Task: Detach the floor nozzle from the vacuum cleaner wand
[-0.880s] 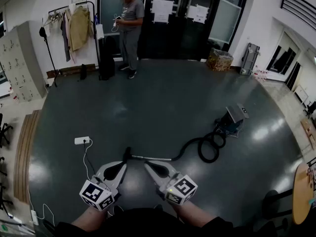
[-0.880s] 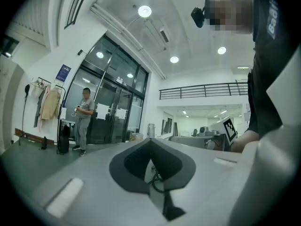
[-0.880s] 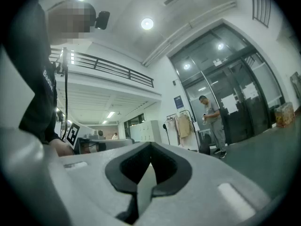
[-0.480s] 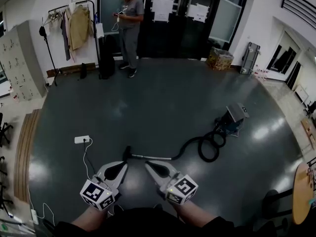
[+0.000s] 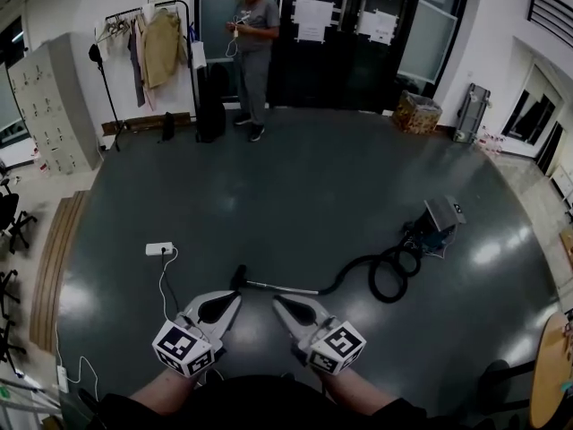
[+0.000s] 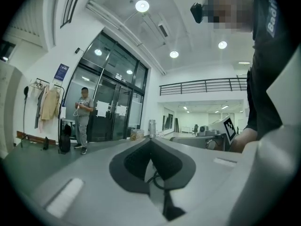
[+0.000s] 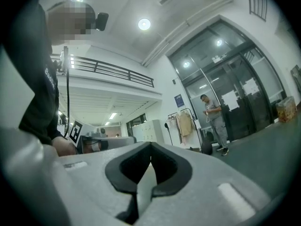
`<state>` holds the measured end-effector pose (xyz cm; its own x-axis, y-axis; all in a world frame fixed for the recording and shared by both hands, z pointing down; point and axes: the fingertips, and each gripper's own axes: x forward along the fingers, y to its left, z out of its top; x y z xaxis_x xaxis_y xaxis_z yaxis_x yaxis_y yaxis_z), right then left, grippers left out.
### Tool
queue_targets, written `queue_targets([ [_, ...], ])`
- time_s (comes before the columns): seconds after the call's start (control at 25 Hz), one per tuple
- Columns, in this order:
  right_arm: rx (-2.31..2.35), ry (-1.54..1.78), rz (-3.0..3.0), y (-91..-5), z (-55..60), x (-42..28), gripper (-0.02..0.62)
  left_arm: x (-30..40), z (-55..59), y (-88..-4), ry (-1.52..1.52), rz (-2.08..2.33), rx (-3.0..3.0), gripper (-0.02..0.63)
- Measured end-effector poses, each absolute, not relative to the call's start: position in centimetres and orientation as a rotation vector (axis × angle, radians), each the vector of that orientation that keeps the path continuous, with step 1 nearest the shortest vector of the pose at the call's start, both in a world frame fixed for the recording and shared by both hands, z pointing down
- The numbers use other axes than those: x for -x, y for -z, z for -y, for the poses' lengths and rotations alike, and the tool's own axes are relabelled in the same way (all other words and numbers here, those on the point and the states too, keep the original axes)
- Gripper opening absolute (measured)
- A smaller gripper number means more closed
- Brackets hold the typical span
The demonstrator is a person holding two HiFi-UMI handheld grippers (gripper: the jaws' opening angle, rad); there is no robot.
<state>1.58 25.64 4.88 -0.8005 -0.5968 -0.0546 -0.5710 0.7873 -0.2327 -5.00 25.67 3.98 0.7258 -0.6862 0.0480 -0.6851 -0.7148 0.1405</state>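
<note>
Now, far left on the dark floor lies a white power strip [image 5: 159, 249], its cable trailing toward the camera. Next over, the left gripper [image 5: 231, 301] is held level, fingers pressed together with nothing between them. Just past its tip in the head view sits the floor nozzle [image 5: 236, 277], small and dark, down on the floor at the left end of the silver wand [image 5: 282, 287], apart from both grippers. Far behind, by the dark glass doors, a person [image 5: 253, 47] stands. The right gripper [image 5: 280, 303] hovers beside its partner, jaws likewise closed tight and empty. From the wand's right end a black hose [image 5: 389, 274] loops over to the vacuum cleaner body [image 5: 439, 218].
</note>
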Motion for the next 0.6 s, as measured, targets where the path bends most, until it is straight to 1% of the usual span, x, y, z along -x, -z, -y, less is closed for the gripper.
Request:
queue_targets([
  [0.24, 0.88, 0.331, -2.857, -5.5, -24.9, -4.2, 0.003, 3.0, -24.8, -3.5, -0.02, 1.204, -2.777, 0.002],
  [0.6, 0.887, 0.419, -2.884, -8.7, -22.6, -4.3, 0.003, 4.7, -21.8, -6.2, -0.048, 1.286, -2.731, 0.002],
])
